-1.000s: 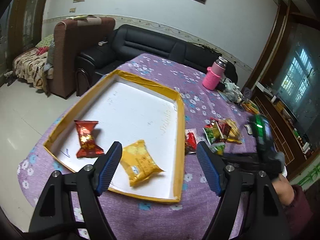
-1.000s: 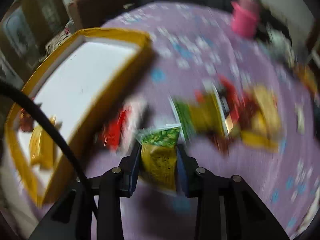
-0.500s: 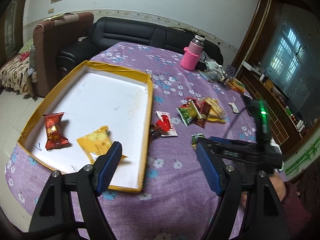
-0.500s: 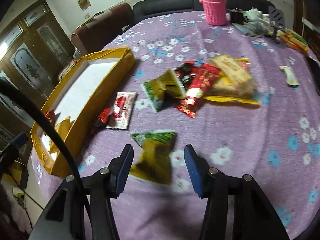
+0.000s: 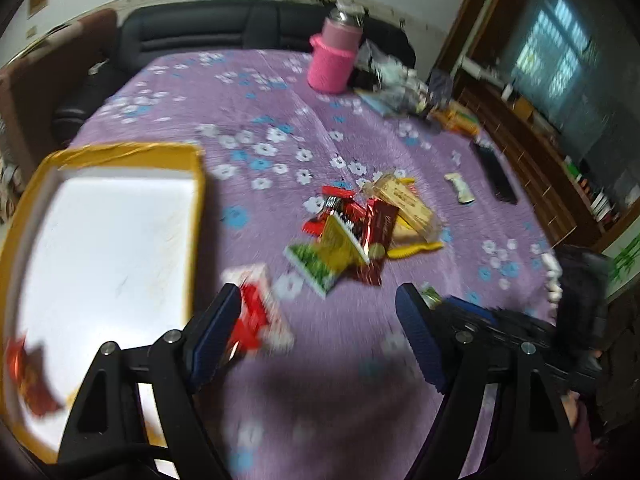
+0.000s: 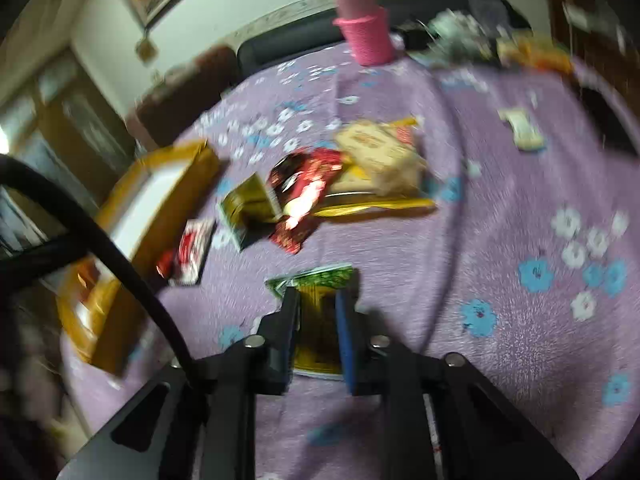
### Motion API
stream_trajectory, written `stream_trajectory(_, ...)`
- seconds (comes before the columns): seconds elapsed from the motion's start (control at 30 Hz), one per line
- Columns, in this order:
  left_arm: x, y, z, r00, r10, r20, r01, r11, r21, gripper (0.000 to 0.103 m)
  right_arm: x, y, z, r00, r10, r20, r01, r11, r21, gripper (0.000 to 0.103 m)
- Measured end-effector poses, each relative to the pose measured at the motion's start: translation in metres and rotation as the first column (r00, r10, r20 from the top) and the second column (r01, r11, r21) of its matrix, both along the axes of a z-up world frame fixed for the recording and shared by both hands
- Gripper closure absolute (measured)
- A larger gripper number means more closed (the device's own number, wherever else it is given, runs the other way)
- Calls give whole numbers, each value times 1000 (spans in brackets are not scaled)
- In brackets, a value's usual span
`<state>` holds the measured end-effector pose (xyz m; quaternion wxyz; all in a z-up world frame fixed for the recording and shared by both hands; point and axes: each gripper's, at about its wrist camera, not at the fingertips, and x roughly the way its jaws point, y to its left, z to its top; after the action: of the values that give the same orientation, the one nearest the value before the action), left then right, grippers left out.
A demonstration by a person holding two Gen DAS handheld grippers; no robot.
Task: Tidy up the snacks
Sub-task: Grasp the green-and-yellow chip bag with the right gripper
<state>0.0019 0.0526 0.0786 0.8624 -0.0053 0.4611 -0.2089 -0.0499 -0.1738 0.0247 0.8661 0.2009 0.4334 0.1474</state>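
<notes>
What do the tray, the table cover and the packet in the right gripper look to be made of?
Tray: probably cardboard, a matte white floor with glossy yellow taped walls. Table cover: woven cloth, matte purple with printed flowers and a crease. Green and yellow packet, clamped in the right gripper: shiny plastic or foil film; blur leaves it open.

The right gripper, whose jaws stood apart around the green-and-yellow packet half a second ago, has just closed and now clamps it. The left gripper, jaws opening slightly wider and holding nothing, has swung away from the yellow-rimmed tray to above the red-and-white packet.
</notes>
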Motion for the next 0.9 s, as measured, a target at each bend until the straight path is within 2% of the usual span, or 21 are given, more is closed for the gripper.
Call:
stream_trajectory(0.03, 5, -5, -3, 1000, 1, 5, -1, 1000, 19, 23, 0, -10, -4, 1000, -5, 6, 5, 998, 67, 86)
stream_trajectory(0.07, 14, -15, -8, 1000, -5, 23, 3, 998, 58, 23, 0, -14, -6, 1000, -10, 9, 9, 996, 94, 85)
stream_trajectory(0.13, 27, -29, -17, 998, -34, 44, 28, 992, 124, 23, 1, -17, -9, 1000, -17, 2, 17, 994, 111, 74)
stream_trajectory(0.23, 34, -46, -32, 996, -76, 42, 66, 978, 200, 23, 2, -11, -8, 1000, -4, -9, 5, 996, 89, 72)
stream_trajectory(0.27, 34, -48, -36, 996, -86, 37, 75, 973, 219, 26, 3, -8, -7, 1000, 3, -8, -3, 997, 77, 72)
stream_trajectory(0.3, 34, -50, -39, 995, -93, 32, 83, 968, 235, 44, 2, -5, -5, 1000, 8, -2, -8, 998, 58, 71)
stream_trajectory(0.33, 34, -53, -43, 995, -101, 22, 92, 964, 251, 44, 1, -3, -4, 1000, 13, 3, -13, 999, 43, 70)
stream_trajectory(0.37, 34, -54, -43, 994, -100, 33, 88, 962, 258, 45, 1, -1, -4, 1000, 17, 6, -17, 999, 33, 69)
stream_trajectory(0.43, 32, -55, -40, 995, -93, 47, 78, 962, 262, 49, -2, 1, -4, 1000, 26, 8, -26, 1000, 17, 60)
stream_trajectory(0.5, 31, -55, -39, 995, -87, 39, 75, 965, 250, 51, -3, 4, -3, 999, 32, 8, -32, 999, 10, 55)
stream_trajectory(0.53, 28, -53, -38, 996, -84, 43, 71, 967, 244, 57, -3, 6, -2, 999, 34, 12, -34, 999, -1, 53)
stream_trajectory(0.57, 26, -54, -36, 995, -91, 48, 78, 969, 236, 72, -4, 7, -2, 999, 36, 14, -36, 999, -12, 53)
stream_trajectory(0.6, 25, -53, -34, 995, -88, 53, 73, 968, 238, 74, -4, 9, -2, 999, 39, 16, -39, 999, -20, 52)
stream_trajectory(0.83, 10, -43, -28, 995, -79, 57, 65, 972, 224, 74, -6, 16, -2, 998, 48, 39, -45, 995, -87, 49)
stream_trajectory(0.87, 9, -42, -28, 995, -71, 64, 54, 971, 234, 73, -6, 16, -2, 998, 47, 38, -43, 995, -94, 49)
stream_trajectory(0.9, 8, -41, -27, 995, -66, 77, 45, 969, 242, 67, -5, 17, -2, 998, 43, 36, -40, 994, -102, 49)
